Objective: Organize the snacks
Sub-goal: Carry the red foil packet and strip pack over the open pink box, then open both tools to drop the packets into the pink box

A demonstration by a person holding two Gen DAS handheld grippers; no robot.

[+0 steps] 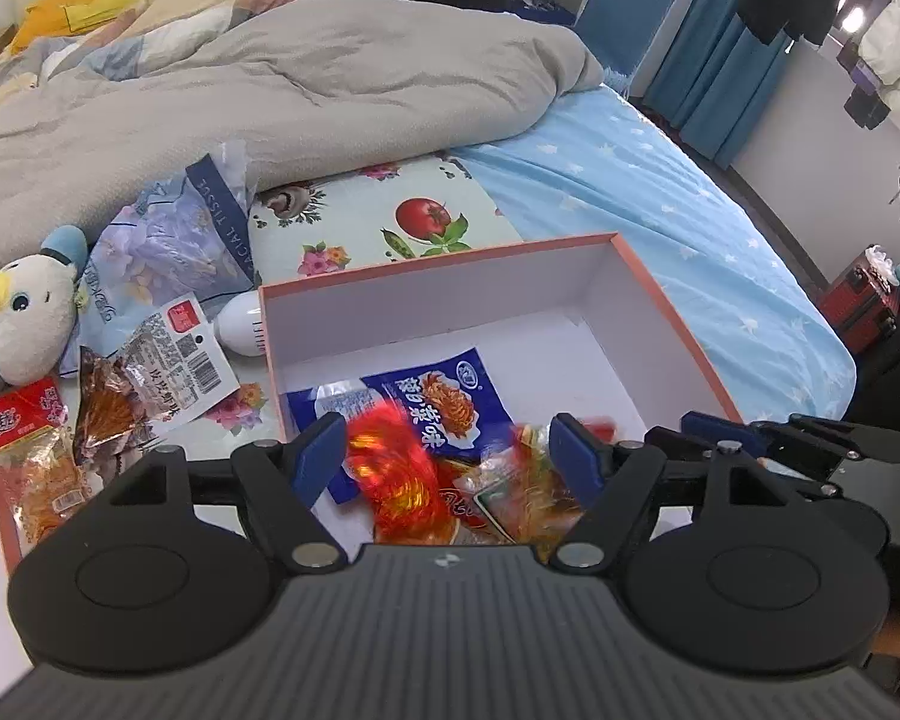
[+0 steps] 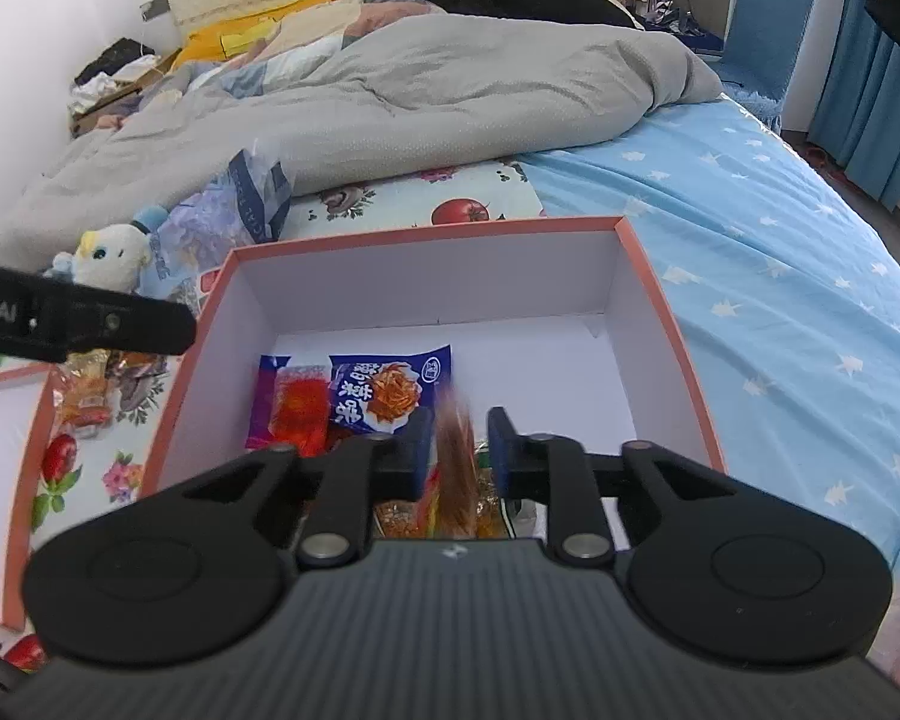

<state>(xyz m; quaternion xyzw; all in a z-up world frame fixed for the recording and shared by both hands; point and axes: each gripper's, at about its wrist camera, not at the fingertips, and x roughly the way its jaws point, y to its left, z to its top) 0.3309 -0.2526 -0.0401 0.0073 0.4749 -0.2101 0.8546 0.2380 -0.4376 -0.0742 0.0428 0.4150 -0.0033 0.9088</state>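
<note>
The snack packets (image 1: 444, 408) lying low in the frame inside the orange-rimmed box (image 1: 660, 288) look light, crinkly and slippery, best pinched at a flat sealed edge, with the left gripper (image 1: 444, 450) jaws wide over a blurred red packet (image 1: 390, 468) and the right gripper (image 2: 461, 450) jaws narrowly parted around a blurred brown packet (image 2: 457, 450).

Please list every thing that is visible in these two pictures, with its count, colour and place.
box: one, orange outside, white inside, on the bed
blue snack packet: one, blue, flat in the box
red snack packet: one, red, blurred, between the left gripper's open jaws
brown snack packet: one, brown, blurred, between the right gripper's jaws
loose snacks: several, red and brown, left of the box
plush toy: one, white and blue, far left
tissue pack: one, bluish
quilt: one, grey
left gripper: black, blue pads
right gripper: black, blue pads
</note>
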